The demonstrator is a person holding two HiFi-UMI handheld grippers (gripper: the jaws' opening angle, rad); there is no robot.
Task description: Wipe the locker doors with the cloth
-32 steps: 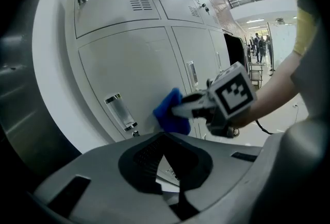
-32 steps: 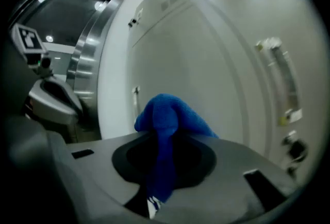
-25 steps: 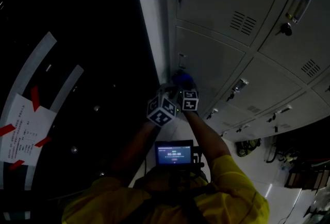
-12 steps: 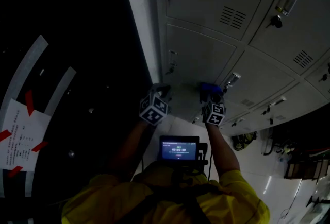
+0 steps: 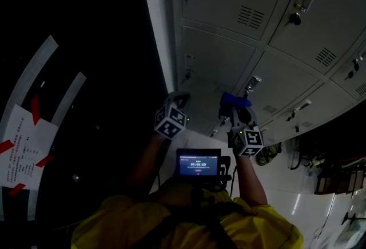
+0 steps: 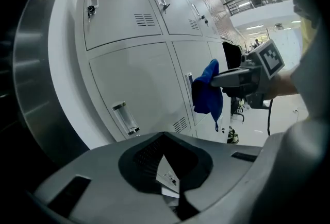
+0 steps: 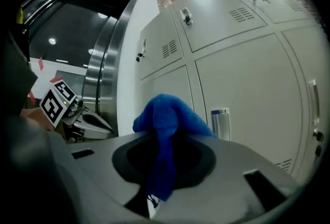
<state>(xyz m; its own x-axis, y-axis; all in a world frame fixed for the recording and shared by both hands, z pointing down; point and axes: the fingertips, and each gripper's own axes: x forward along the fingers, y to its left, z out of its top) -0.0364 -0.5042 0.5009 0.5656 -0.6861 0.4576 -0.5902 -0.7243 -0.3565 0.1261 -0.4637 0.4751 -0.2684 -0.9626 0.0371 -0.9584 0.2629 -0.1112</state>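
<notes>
Grey locker doors point(image 5: 220, 64) fill the upper right of the head view. A blue cloth point(image 5: 234, 99) is bunched at the tip of my right gripper point(image 5: 235, 107), which is shut on it. In the right gripper view the cloth point(image 7: 166, 117) drapes over the jaws of the right gripper point(image 7: 162, 134), close to a lower door point(image 7: 247, 84). Whether it touches the door I cannot tell. My left gripper point(image 5: 178, 97) hangs shut and empty to its left, near the lockers' left edge. The left gripper view shows the cloth point(image 6: 208, 91) hanging by a door seam.
Door handles point(image 6: 125, 117) point(image 7: 220, 122) and key locks stick out from the doors. A steel column point(image 6: 31, 63) borders the lockers on the left. A white paper with red tape point(image 5: 23, 147) lies on the dark floor. A small lit screen point(image 5: 197, 165) sits at my chest.
My right gripper carried the cloth rightward from beside the left gripper, across the lower locker door, then drew back slightly. The left gripper barely moved.
</notes>
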